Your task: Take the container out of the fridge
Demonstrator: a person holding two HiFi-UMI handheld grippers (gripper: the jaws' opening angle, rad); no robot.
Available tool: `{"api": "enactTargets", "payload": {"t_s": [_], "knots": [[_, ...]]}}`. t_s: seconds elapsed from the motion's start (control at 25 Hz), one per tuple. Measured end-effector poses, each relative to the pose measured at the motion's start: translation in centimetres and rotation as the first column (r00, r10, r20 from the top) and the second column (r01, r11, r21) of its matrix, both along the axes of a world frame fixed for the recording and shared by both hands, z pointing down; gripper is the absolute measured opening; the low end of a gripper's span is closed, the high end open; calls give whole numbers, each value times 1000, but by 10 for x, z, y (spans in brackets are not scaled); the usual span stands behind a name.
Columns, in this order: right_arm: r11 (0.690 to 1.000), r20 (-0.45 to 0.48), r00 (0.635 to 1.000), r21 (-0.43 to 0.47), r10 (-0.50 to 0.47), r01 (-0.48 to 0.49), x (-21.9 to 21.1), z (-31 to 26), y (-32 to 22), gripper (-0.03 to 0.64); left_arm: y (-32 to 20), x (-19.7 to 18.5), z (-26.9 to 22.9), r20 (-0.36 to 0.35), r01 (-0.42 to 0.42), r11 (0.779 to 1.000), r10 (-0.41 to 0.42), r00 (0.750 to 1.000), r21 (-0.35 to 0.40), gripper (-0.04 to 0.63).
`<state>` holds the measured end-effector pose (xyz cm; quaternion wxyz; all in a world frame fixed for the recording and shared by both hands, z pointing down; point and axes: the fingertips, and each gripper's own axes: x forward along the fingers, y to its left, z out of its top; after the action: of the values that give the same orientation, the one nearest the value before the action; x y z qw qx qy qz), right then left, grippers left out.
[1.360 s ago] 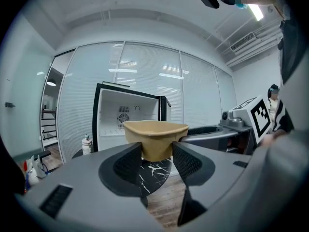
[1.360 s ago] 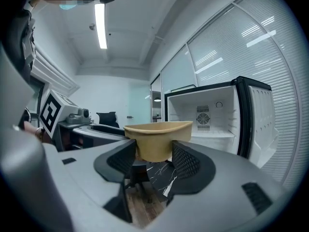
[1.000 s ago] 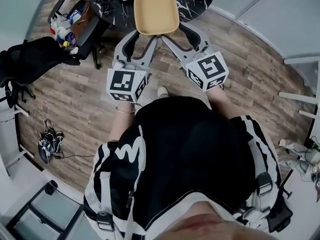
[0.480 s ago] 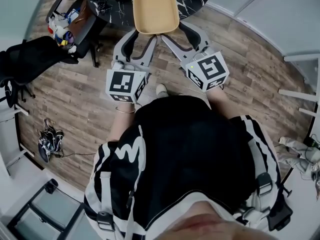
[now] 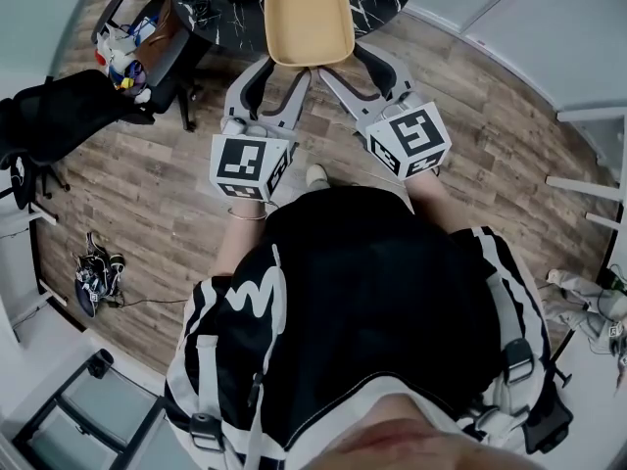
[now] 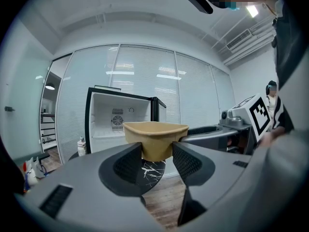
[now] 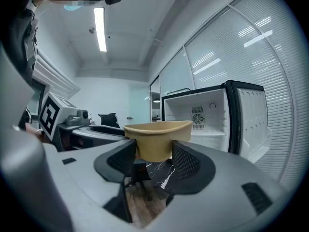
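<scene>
Wood-plank floor (image 5: pixel 490 155), black office chair (image 5: pixel 69 116) (at left), marble-topped table (image 5: pixel 225 23)

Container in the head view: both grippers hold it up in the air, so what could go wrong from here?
The container seems gripped only at its near end, by the jaws of the left gripper and the right gripper. Its far end has no support, so it could tip or slip out and fall. The fridge beyond it stands open and may warm up if left that way.

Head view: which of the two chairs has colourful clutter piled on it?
The chair beside the dark marble table, upper left; the other chair below it is plain black.
</scene>
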<state>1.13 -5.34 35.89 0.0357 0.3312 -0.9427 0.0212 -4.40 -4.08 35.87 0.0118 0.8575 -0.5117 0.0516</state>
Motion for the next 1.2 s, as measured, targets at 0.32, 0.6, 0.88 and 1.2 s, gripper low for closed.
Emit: {"api": "enactTargets", "payload": {"t_s": [0.32,0.6,0.88,1.2], "knots": [[1000,-7,1000,7,10,-10,1,0,1,238,1,1,1,-1,-1,1000,1,1000,-5,202],[1000,-5,1000,1,13,-13,0,-1,1,238,0,-1,-2,-7,-4,1000,4,1000,6,202],[1000,-5,1000,4,17,-17,-4,0,0,238,-1,-4,1,-13,-7,1000,7,1000,-3,202],[1000,-5,1000,8,22,-22,-9,-2,-5,238,-5,-10,0,-13,-9,1000,9,1000,-6,202]]}}
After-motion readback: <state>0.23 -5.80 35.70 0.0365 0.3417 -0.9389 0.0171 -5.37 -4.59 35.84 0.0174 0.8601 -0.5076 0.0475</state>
